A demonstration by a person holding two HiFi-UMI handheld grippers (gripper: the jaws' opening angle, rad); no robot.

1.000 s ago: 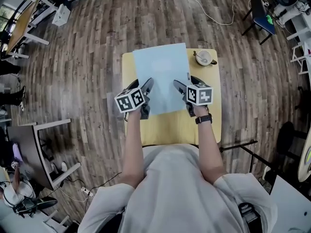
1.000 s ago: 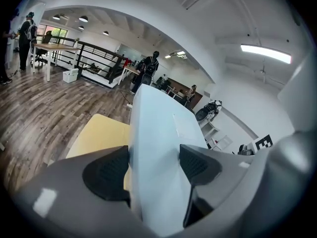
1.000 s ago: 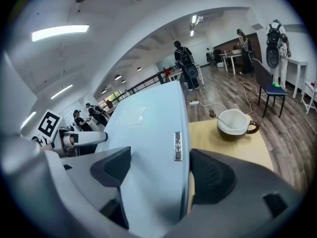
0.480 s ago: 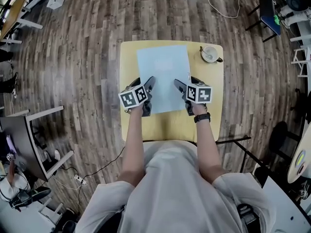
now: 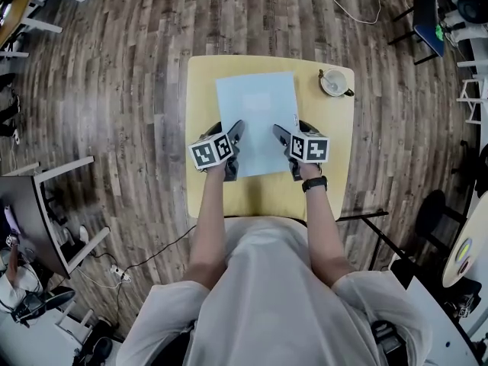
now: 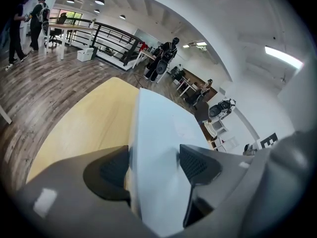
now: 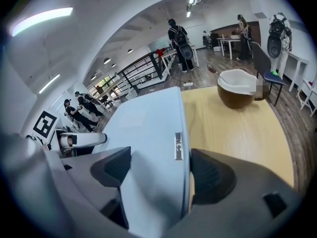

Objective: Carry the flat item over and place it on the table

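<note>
A pale blue flat item [image 5: 258, 117] lies level over the yellow table [image 5: 267, 193], held by its near edge on both sides. My left gripper [image 5: 233, 137] is shut on its near left corner, and my right gripper [image 5: 280, 137] is shut on its near right corner. In the left gripper view the flat item [image 6: 158, 133] runs out between the jaws of the left gripper [image 6: 153, 167] above the table [image 6: 89, 123]. The right gripper view shows the flat item [image 7: 148, 128], with a small label near its edge, clamped in the right gripper [image 7: 161, 170]. Whether the item touches the table is hidden.
A brown and white cup [image 5: 333, 82] stands at the table's far right corner, also the cup [image 7: 237, 87] in the right gripper view. Wooden floor surrounds the table. A dark chair [image 5: 423, 10] stands at the far right and a desk [image 5: 46, 212] at the left.
The flat item's far edge, which reached past the table's far edge, now lies inside the table's outline. Both grippers keep their hold.
</note>
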